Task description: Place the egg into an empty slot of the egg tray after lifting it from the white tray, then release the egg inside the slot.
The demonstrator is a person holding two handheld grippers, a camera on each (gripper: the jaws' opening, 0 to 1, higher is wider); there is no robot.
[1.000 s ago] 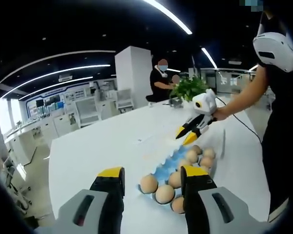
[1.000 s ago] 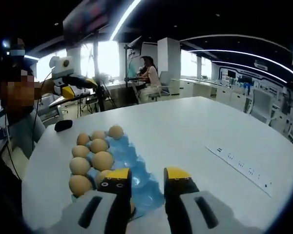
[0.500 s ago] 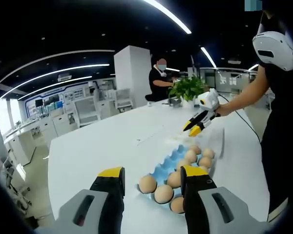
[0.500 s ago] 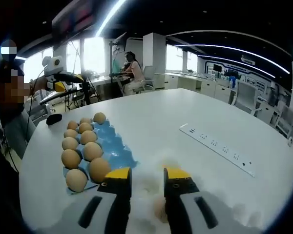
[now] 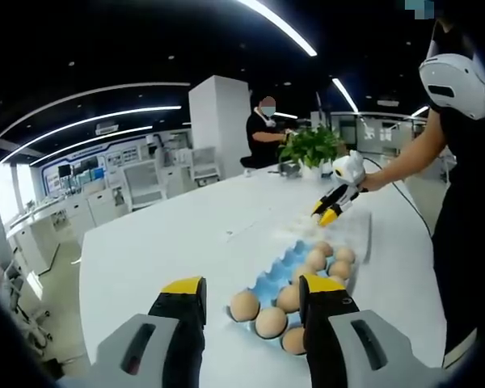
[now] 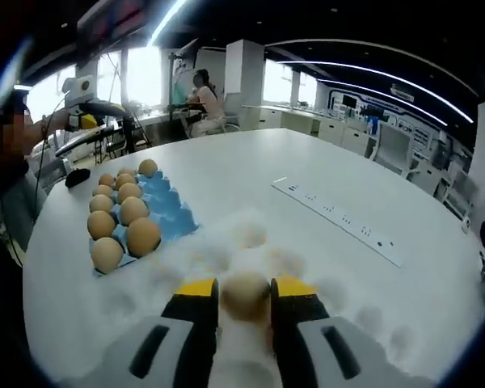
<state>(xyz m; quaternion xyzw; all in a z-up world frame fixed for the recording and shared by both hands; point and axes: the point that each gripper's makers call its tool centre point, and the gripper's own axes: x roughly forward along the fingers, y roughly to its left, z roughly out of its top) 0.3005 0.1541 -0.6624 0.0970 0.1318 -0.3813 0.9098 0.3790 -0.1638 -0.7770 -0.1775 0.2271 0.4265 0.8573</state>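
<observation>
The right gripper (image 6: pixel 243 296) has its yellow-tipped jaws around a pale brown egg (image 6: pixel 244 293) over the moulded white tray (image 6: pixel 339 295) (beside the blue plastic egg tray (image 6: pixel 170 212)). The left gripper (image 5: pixel 254 302) hovers wide, holding nothing.

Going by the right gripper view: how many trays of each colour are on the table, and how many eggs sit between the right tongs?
Blue egg tray: 1
White tray: 1
Egg between the right tongs: 1
Total: 3
</observation>
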